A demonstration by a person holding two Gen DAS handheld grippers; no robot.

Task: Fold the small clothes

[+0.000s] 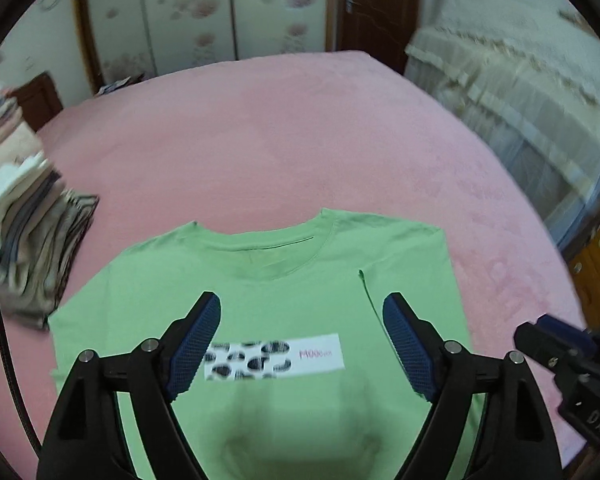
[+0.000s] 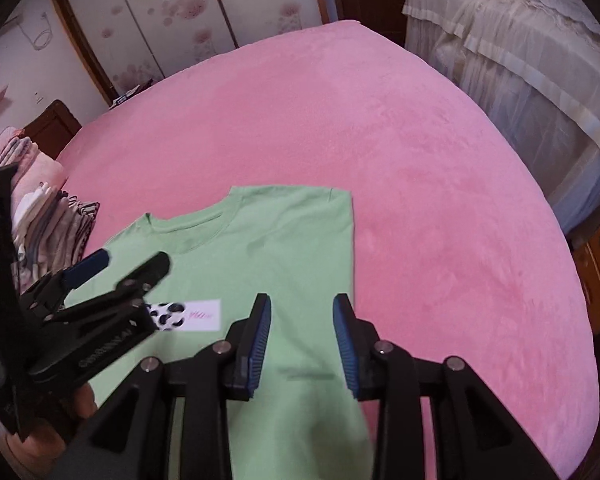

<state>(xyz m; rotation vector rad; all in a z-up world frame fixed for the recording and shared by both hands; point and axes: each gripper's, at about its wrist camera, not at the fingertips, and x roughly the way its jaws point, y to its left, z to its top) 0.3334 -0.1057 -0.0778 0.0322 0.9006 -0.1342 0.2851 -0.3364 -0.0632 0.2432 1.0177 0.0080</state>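
A green T-shirt lies flat on a big bed with a soft, fuzzy pink blanket. The shirt is smooth cotton with a round neck hole on its far edge, and its right sleeve is folded in, so that side makes a straight line. On the front of the shirt is a long white patch shaped like a box, with black spots and small pink letters. The left gripper hangs above the shirt, right over the patch. Its 2 black arms stand wide apart, and its blue pads look bumpy like a grid. Nothing is between them. The right gripper hangs above the shirt too, near the shirt's right edge. Its 2 blue ribbed pads stand only a little way apart, with a narrow gap, and they hold nothing. They do not touch the cloth. In the right wrist view, the left gripper shows from the side, over the left part of the shirt, with a bit of a hand under it. Just beside the shirt's left sleeve sits a pile of folded clothes, striped and pale, stacked in thin layers. Far behind the shirt stand wardrobe doors with pink flowers on them. To the right of the shirt, past the bed's edge, is something covered in a cream lacy cloth.
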